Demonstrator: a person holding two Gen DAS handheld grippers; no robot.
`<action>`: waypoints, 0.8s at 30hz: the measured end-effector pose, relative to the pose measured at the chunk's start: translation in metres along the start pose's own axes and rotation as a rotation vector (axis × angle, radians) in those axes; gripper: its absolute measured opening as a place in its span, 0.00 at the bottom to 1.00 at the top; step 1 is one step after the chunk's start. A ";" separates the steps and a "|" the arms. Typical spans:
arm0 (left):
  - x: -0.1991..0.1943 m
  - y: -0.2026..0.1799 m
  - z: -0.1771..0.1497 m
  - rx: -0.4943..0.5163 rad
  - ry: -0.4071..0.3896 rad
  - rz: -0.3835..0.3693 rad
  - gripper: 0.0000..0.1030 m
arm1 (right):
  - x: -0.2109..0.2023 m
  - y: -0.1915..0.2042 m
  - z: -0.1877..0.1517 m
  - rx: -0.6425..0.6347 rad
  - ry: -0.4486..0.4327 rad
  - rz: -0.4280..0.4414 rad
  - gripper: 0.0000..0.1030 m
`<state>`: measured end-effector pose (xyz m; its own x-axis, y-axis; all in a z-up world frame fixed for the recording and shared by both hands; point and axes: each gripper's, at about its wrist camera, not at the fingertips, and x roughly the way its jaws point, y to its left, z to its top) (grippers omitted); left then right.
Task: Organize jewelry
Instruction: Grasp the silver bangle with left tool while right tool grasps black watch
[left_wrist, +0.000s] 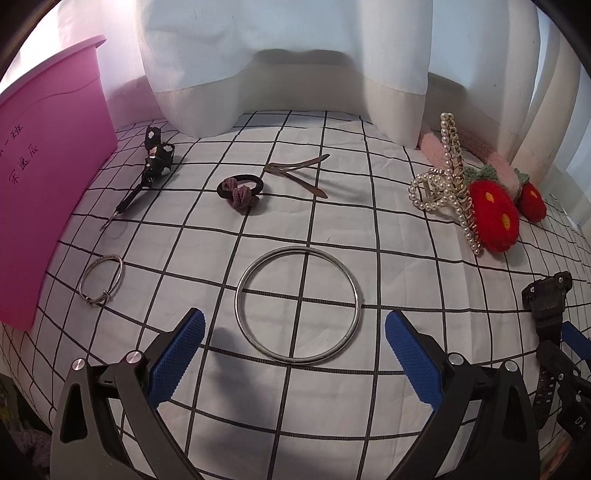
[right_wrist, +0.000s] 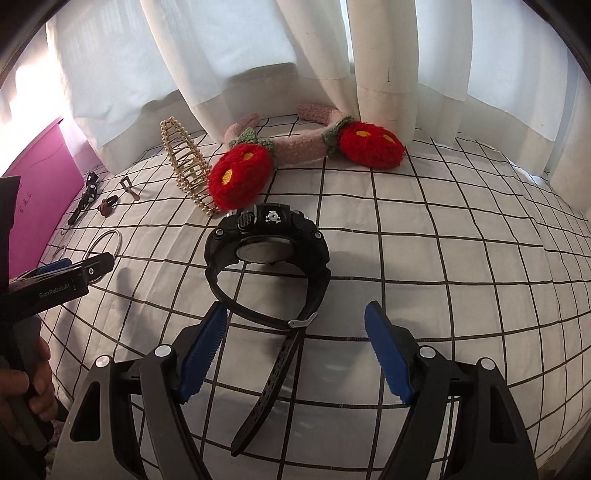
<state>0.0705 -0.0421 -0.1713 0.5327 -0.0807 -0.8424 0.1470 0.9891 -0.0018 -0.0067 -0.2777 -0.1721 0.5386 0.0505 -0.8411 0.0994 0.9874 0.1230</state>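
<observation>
Two grippers hover w/ jaws spread wide: left gripper (left_wrist: 295, 345) over plain silver bangle (left_wrist: 297, 305), flat on checked sheet (left_wrist: 406, 266); right gripper (right_wrist: 295, 343) behind chunky black watch (right_wrist: 266, 254).

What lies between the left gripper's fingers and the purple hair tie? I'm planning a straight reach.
In the left wrist view, the big silver ring lies flat on the checked cloth between the open left gripper and the hair tie.
</observation>
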 end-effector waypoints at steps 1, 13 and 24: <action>0.003 -0.001 0.001 0.003 0.006 -0.002 0.94 | 0.002 0.001 0.000 -0.005 0.003 0.000 0.71; 0.012 -0.002 0.010 0.008 0.005 -0.004 0.95 | 0.015 0.011 0.008 -0.047 0.012 0.001 0.71; 0.018 -0.003 0.015 -0.009 -0.028 0.008 0.95 | 0.027 0.022 0.022 -0.085 0.017 -0.067 0.75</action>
<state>0.0923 -0.0483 -0.1783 0.5567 -0.0760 -0.8272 0.1351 0.9908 -0.0002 0.0281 -0.2582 -0.1808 0.5187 -0.0139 -0.8548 0.0626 0.9978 0.0218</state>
